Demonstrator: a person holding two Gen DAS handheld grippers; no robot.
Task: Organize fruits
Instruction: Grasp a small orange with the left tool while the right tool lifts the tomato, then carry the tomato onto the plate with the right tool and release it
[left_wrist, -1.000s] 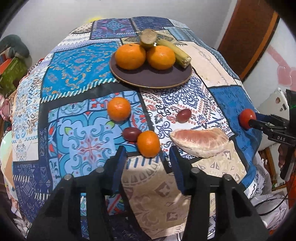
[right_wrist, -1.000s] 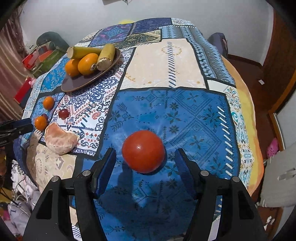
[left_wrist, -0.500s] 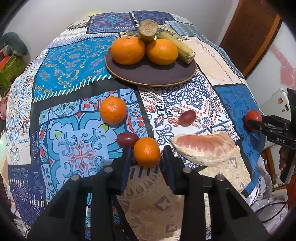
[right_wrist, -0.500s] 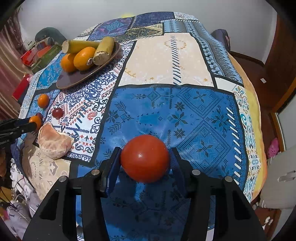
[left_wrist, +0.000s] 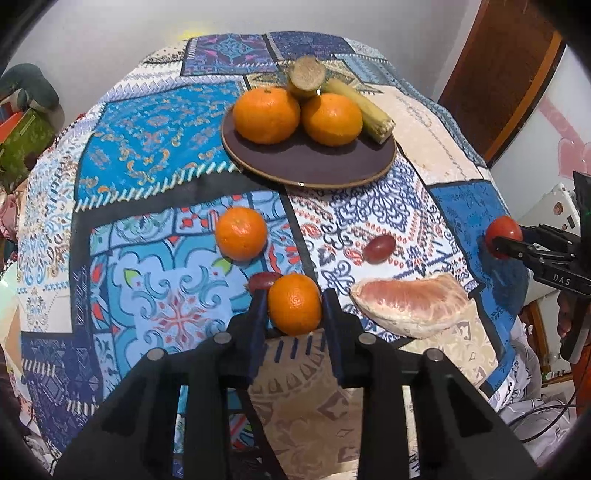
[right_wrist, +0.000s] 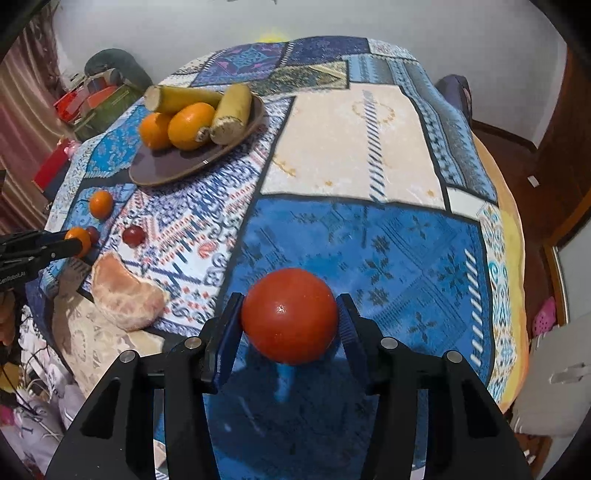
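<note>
Left gripper (left_wrist: 294, 308) is clamped on a small orange (left_wrist: 294, 304), pads at its widest part. Right gripper (right_wrist: 290, 323) is clamped on the red tomato (right_wrist: 290, 315), gripped near its equator.

Risks, judged: round glossy skins could roll out of the pads on lift if the squeeze is off-centre; too much squeeze could bruise the tomato. A dark red fruit (left_wrist: 263, 281) touches the orange at its 10 o'clock and could get nudged off the cloth edge. The plate (left_wrist: 310, 162), at 12 o'clock from the left gripper, is crowded at the back, so a drop there may knock fruit rolling.

Orange: bright, dimpled, intact, near the table's front edge. Tomato: smooth, shiny, on the blue patch. Pomelo segment (left_wrist: 410, 304) lies at 3 o'clock of the orange.
</note>
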